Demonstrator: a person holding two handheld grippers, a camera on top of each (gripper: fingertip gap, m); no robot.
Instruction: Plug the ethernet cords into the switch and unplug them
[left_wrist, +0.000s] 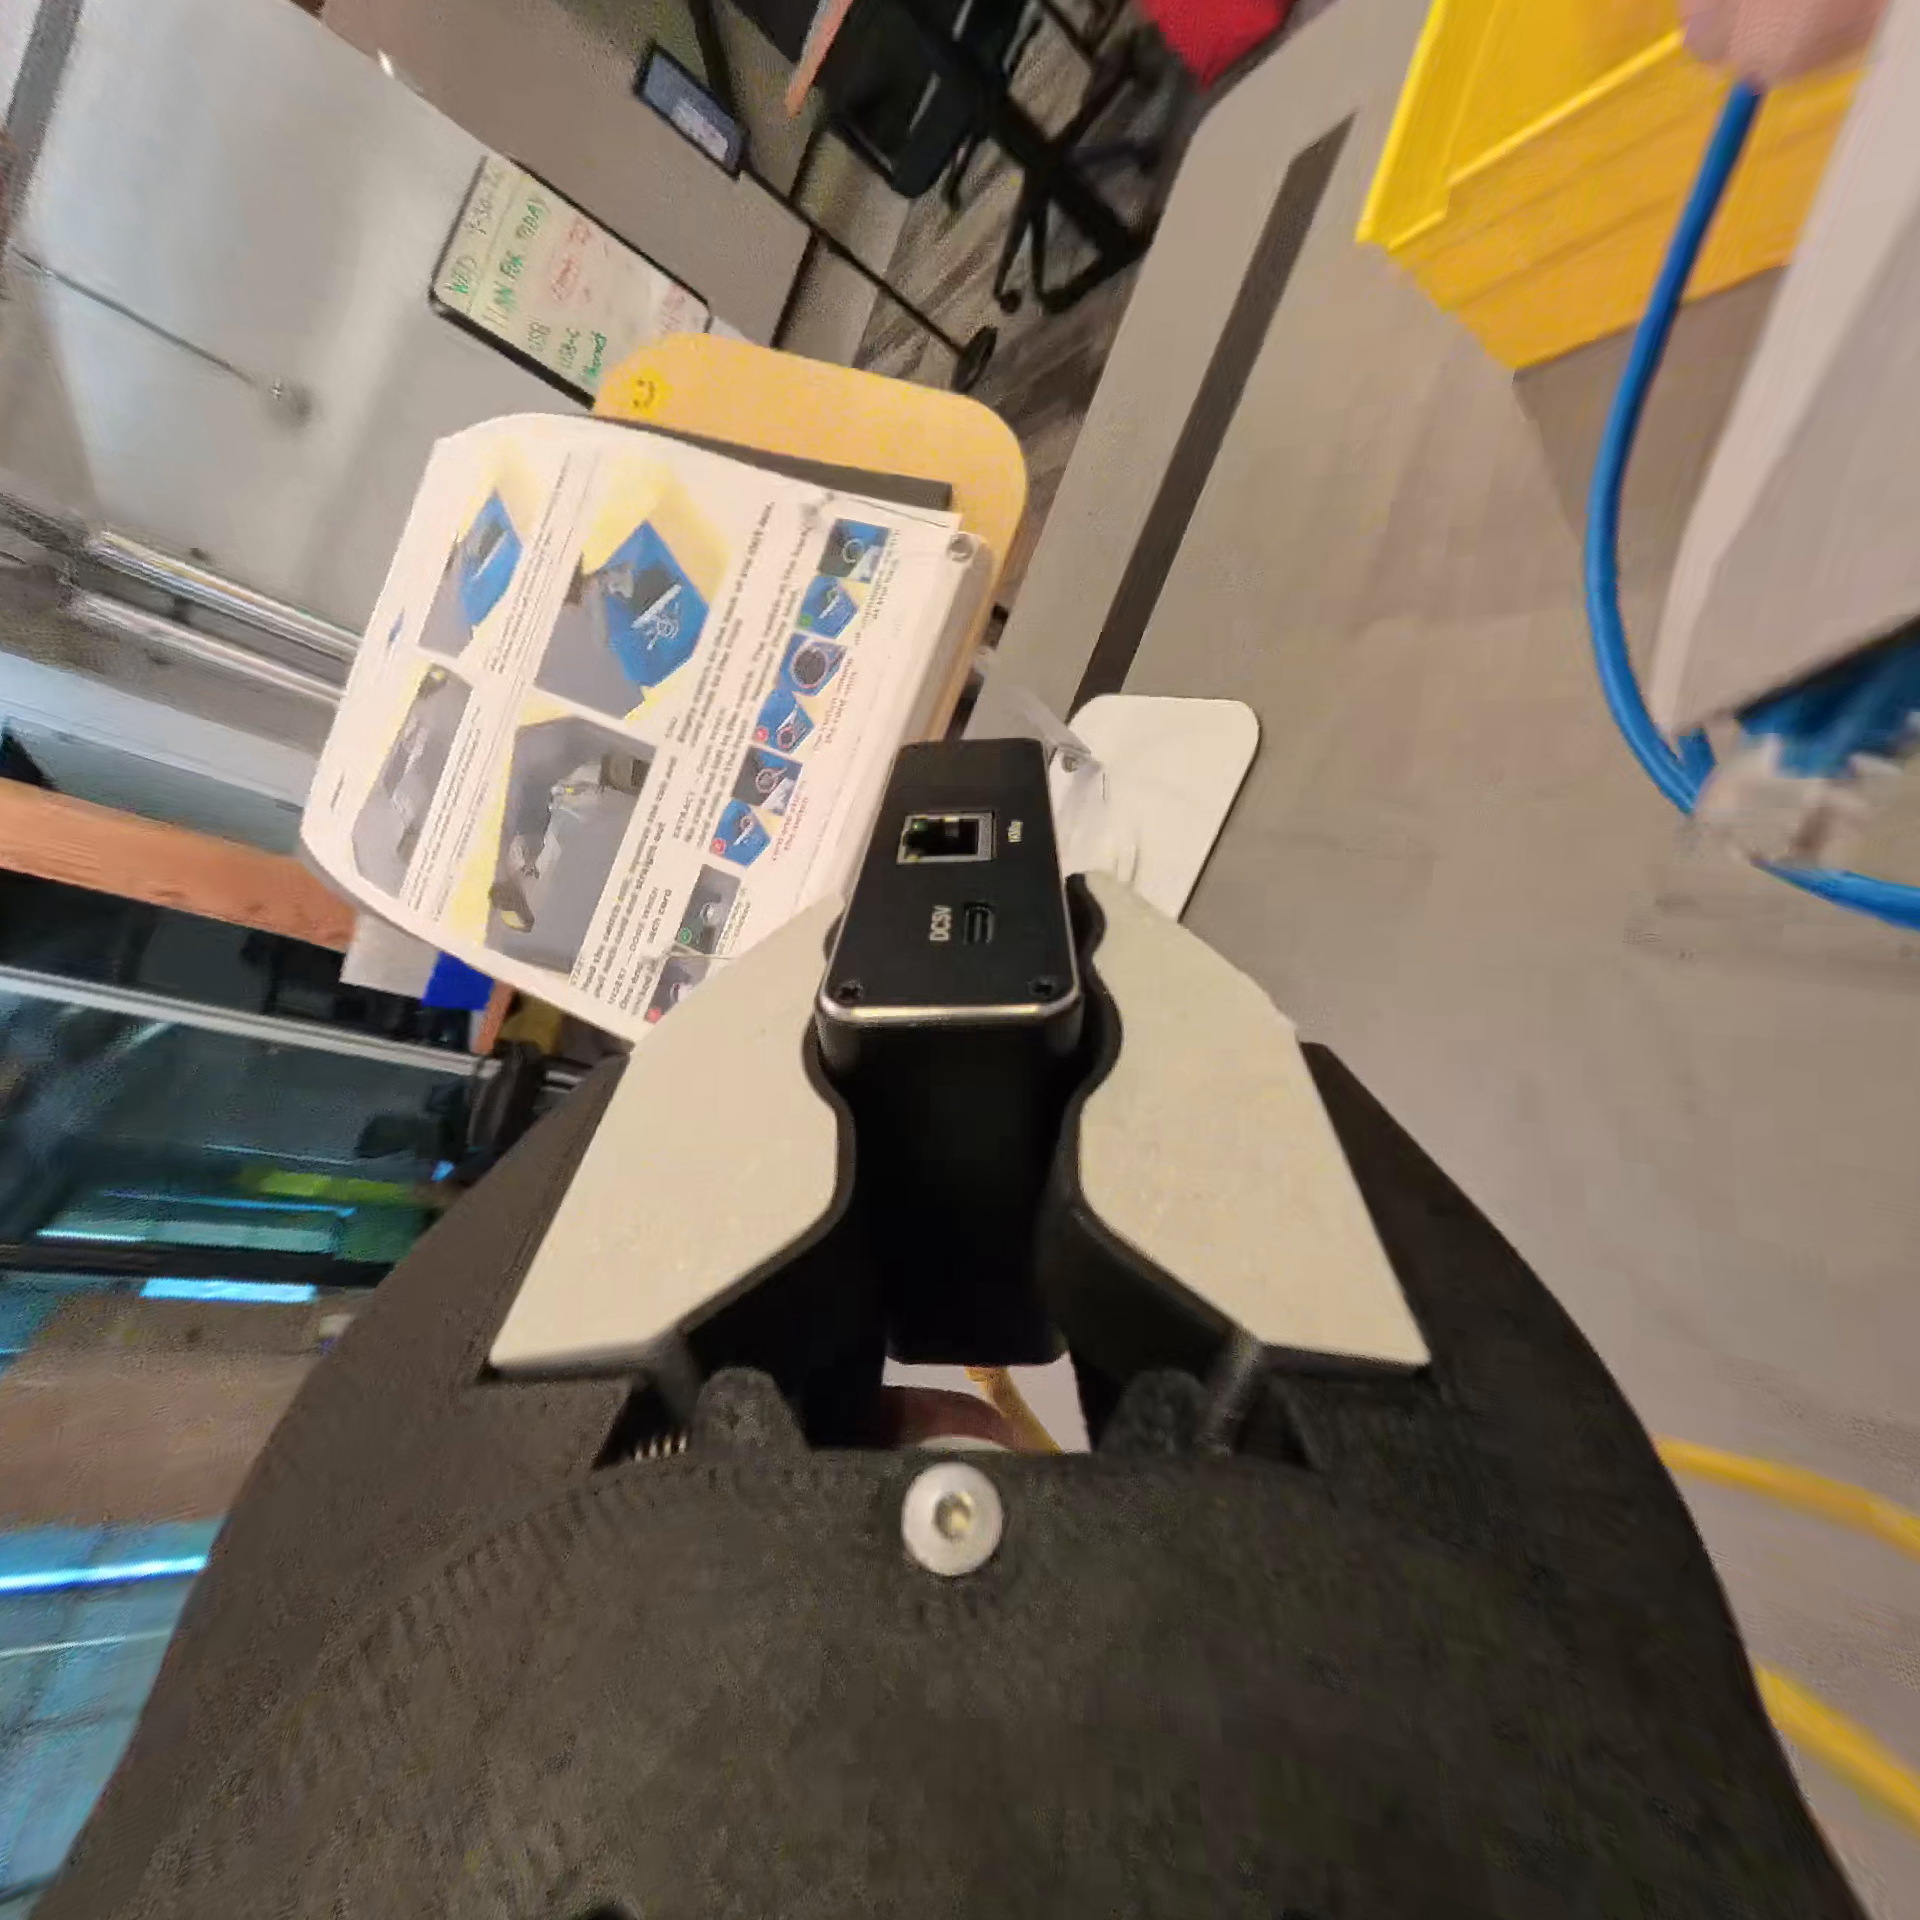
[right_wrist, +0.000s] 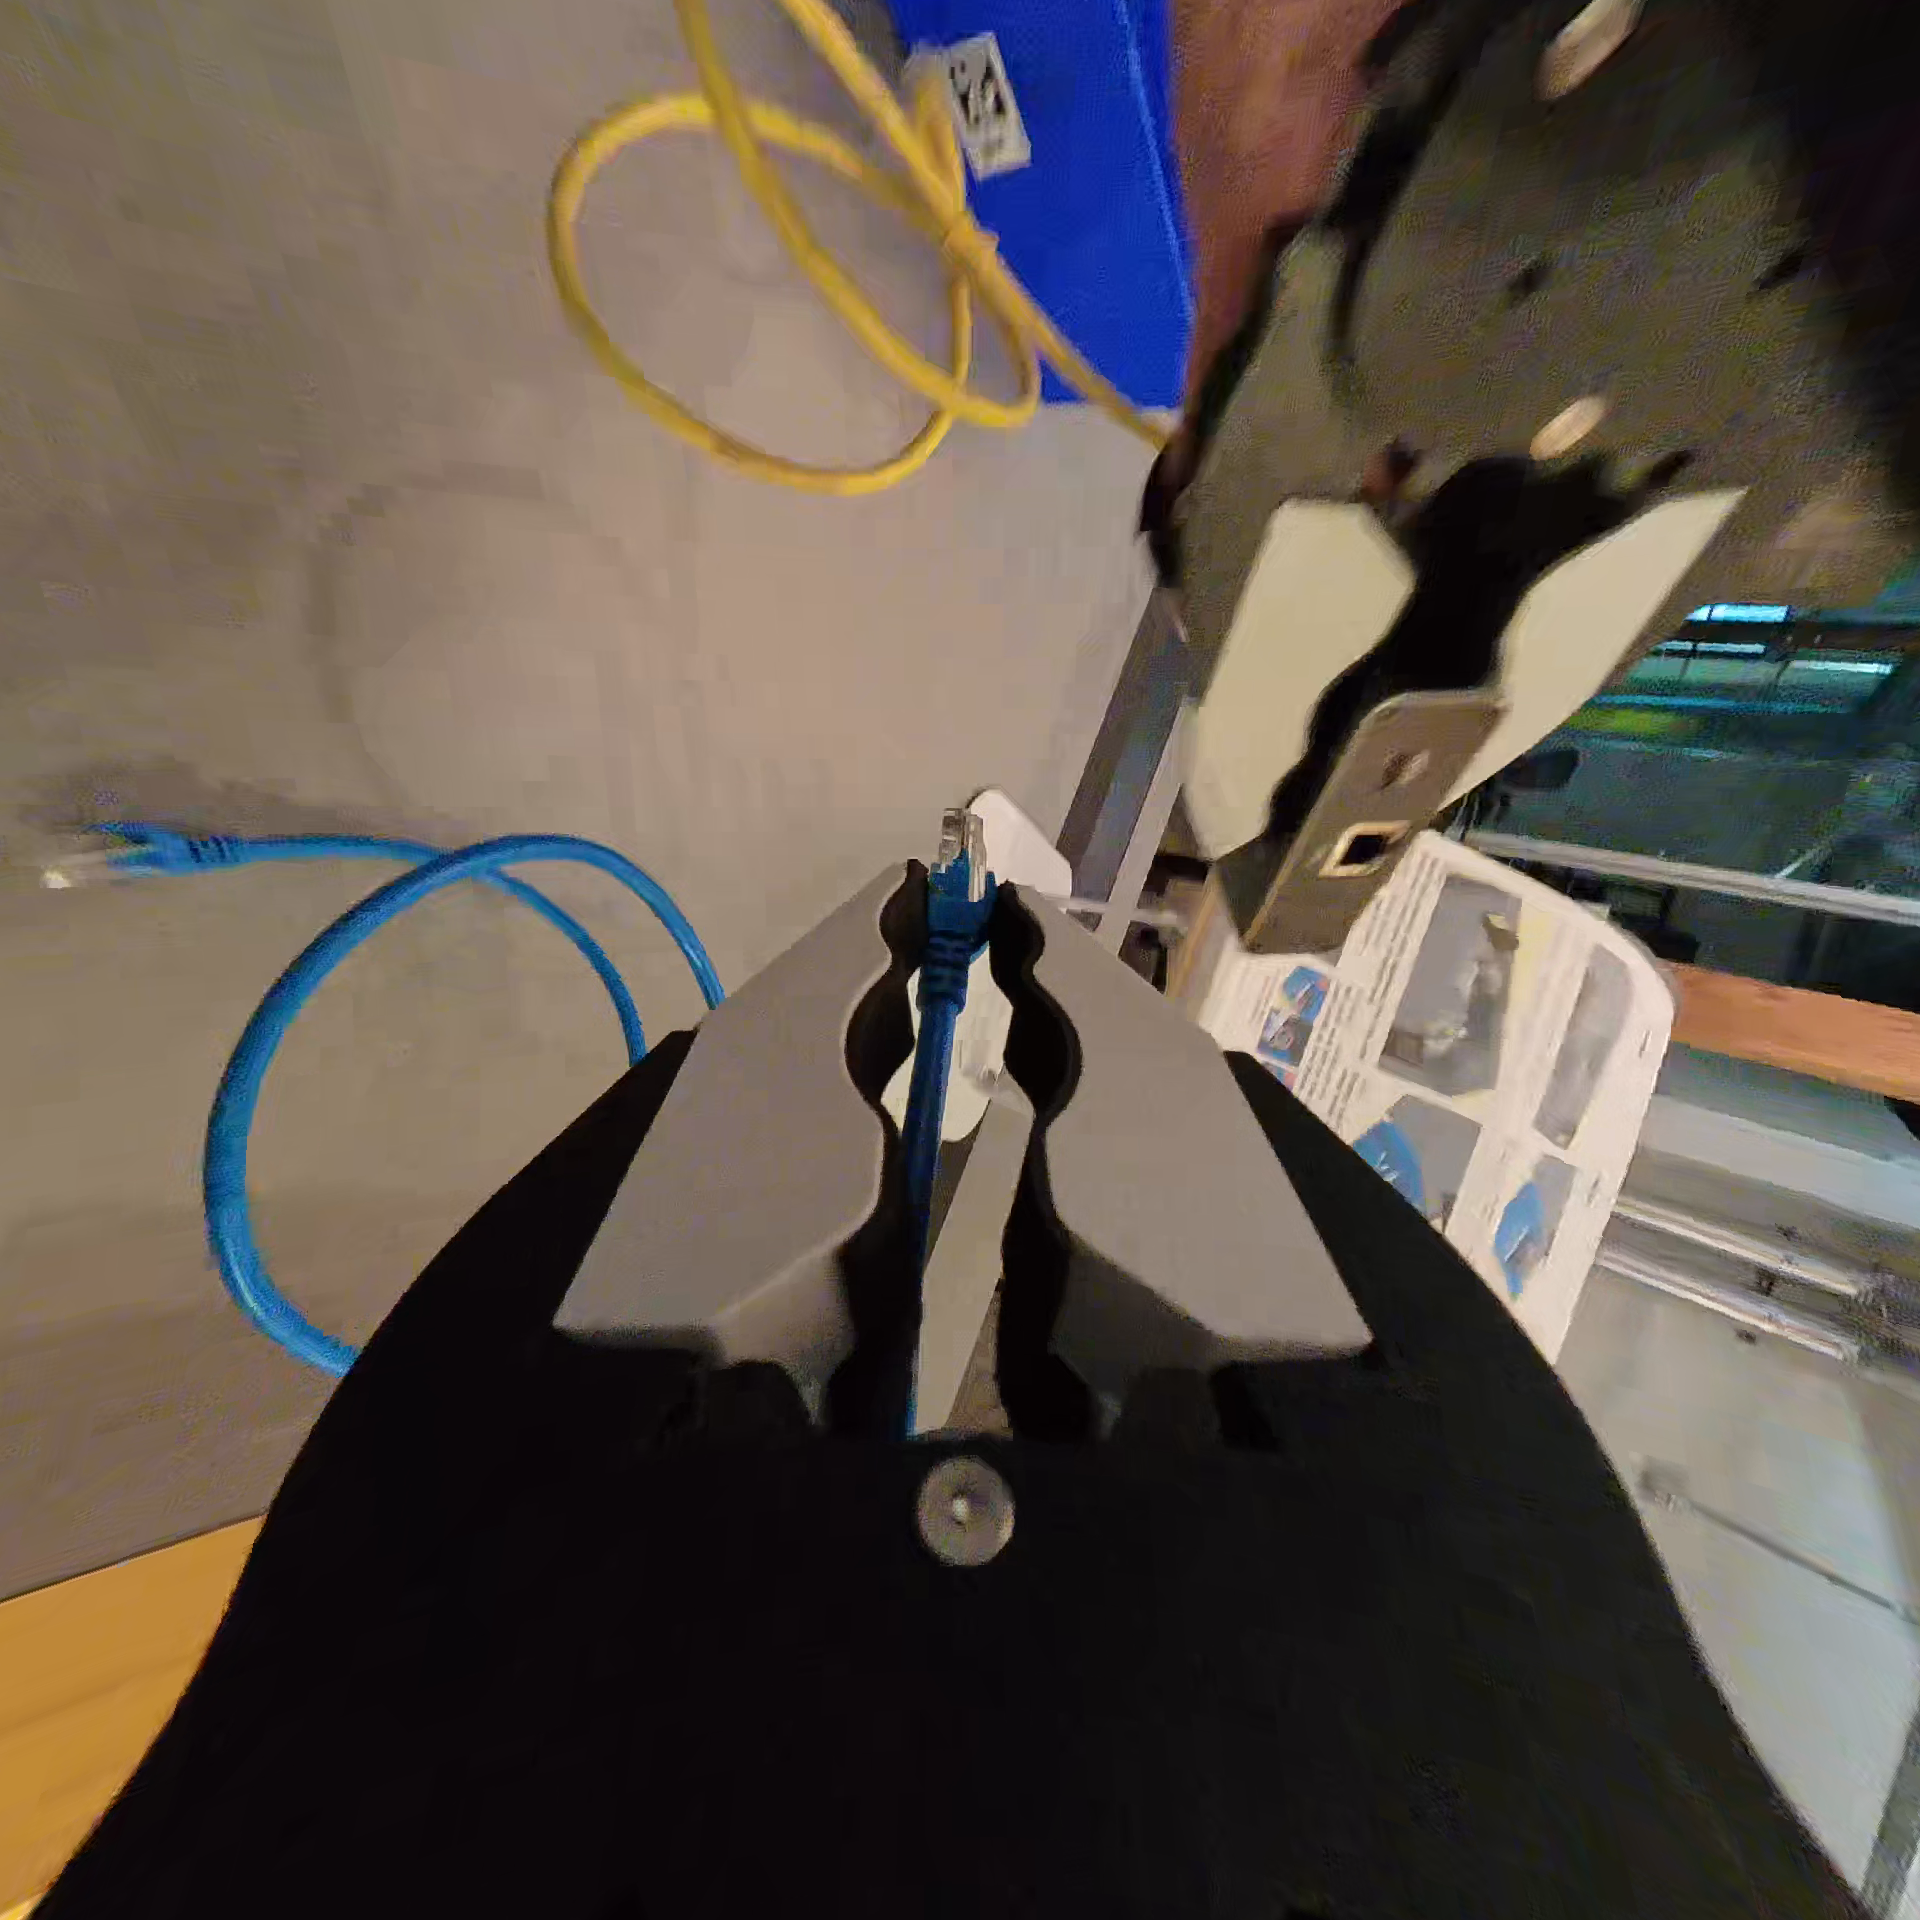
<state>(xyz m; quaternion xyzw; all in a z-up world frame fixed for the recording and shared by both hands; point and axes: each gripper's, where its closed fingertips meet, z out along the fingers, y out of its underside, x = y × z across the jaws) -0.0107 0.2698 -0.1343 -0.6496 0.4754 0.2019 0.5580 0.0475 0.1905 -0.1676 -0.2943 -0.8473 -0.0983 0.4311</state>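
between switch (right_wrist: 1340, 831) and blue cord (right_wrist: 951, 914), open air; yellow cord (right_wrist: 790, 260) aside.

A flat grey tabletop (right_wrist: 436, 623) carries a looped yellow ethernet cord (right_wrist: 769, 312) and a coiled blue ethernet cord (right_wrist: 312, 1039), well apart.

Open air lies between the blue cord's plug (right_wrist: 958, 847) and the switch (right_wrist: 1351, 831) port. On the grey table (right_wrist: 416, 623), the yellow cord (right_wrist: 769, 312) loops lie aside; the paper sheet (right_wrist: 1455, 1060) stands behind.
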